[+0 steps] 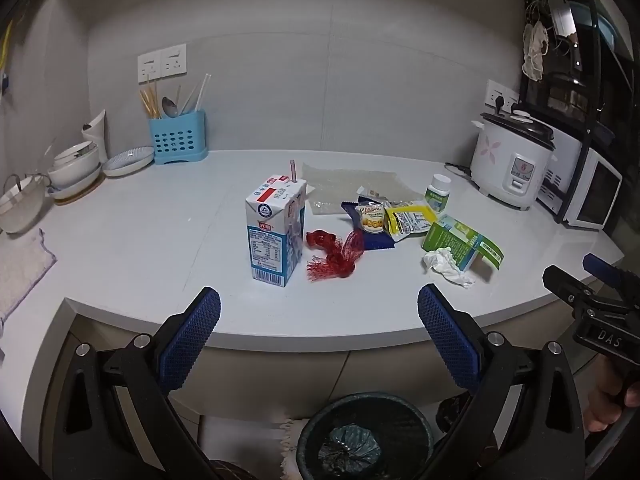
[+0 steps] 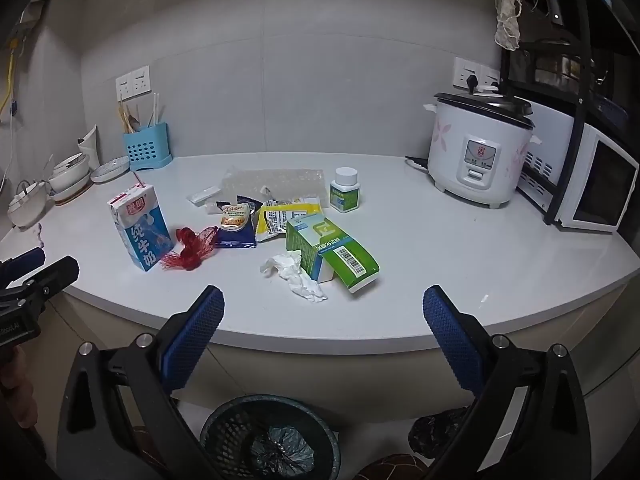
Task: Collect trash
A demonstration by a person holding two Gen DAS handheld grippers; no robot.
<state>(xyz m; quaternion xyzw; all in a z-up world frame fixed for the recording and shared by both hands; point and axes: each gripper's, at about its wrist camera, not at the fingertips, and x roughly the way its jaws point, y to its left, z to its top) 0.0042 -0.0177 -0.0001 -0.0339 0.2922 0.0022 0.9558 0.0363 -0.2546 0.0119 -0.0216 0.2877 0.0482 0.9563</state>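
Note:
Trash lies on the white counter (image 1: pixel 140 248): an upright milk carton (image 1: pixel 275 229) (image 2: pixel 141 227) with a straw, a red net (image 1: pixel 335 254) (image 2: pixel 192 249), snack wrappers (image 1: pixel 372 220) (image 2: pixel 237 222), a yellow packet (image 1: pixel 409 220) (image 2: pixel 280 216), a green open box (image 1: pixel 464 242) (image 2: pixel 334 254), a crumpled tissue (image 1: pixel 446 266) (image 2: pixel 294 276) and a clear plastic sheet (image 2: pixel 272 184). A dark mesh bin (image 1: pixel 366 436) (image 2: pixel 270 440) stands on the floor below. My left gripper (image 1: pixel 319 320) and right gripper (image 2: pixel 323 318) are both open and empty, held in front of the counter edge.
A small white pill bottle (image 1: pixel 438 193) (image 2: pixel 345 190), a rice cooker (image 1: pixel 510 160) (image 2: pixel 478 148) and a microwave (image 2: pixel 592 184) stand at the right. A blue utensil holder (image 1: pixel 179 136) and stacked bowls (image 1: pixel 74 168) are at the back left. A cloth (image 1: pixel 20 268) lies at the left.

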